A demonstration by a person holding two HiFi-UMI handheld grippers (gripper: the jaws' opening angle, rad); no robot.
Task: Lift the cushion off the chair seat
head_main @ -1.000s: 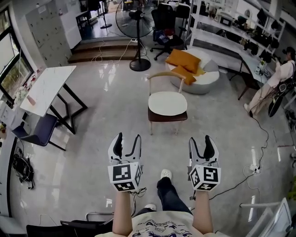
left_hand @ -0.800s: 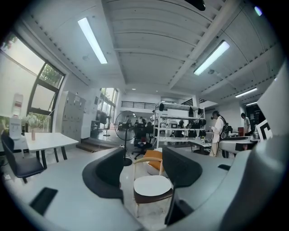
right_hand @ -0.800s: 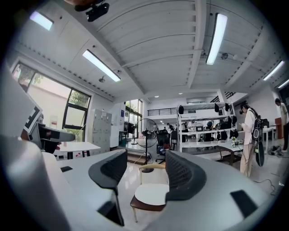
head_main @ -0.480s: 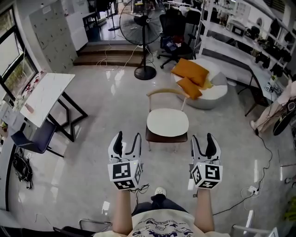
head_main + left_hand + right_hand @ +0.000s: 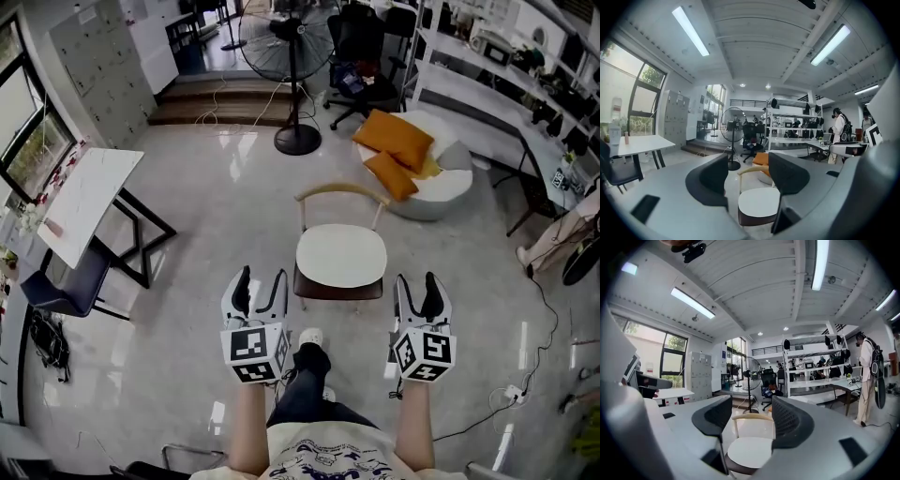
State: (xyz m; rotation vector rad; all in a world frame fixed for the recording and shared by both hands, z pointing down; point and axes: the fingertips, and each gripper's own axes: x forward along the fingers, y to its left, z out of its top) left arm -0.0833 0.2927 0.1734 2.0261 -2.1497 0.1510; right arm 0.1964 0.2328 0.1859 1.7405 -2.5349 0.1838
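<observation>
A round white cushion lies on the seat of a wooden chair with a curved light backrest, in the middle of the floor. The cushion shows between the jaws in the left gripper view, and the cushion likewise in the right gripper view. My left gripper hovers open near the chair's front left corner, apart from it. On the other side my right gripper is open too, just off the front right corner. Nothing sits between either pair of jaws.
A round white seat with orange pillows stands behind the chair. A standing fan is farther back, a white table and blue chair at left. Cables trail on the floor at right; a person's arm is at the right edge.
Both grippers have moved forward toward the chair together with the person walking; the chair now lies just ahead of the fingertips. The jaws look the same as before.
</observation>
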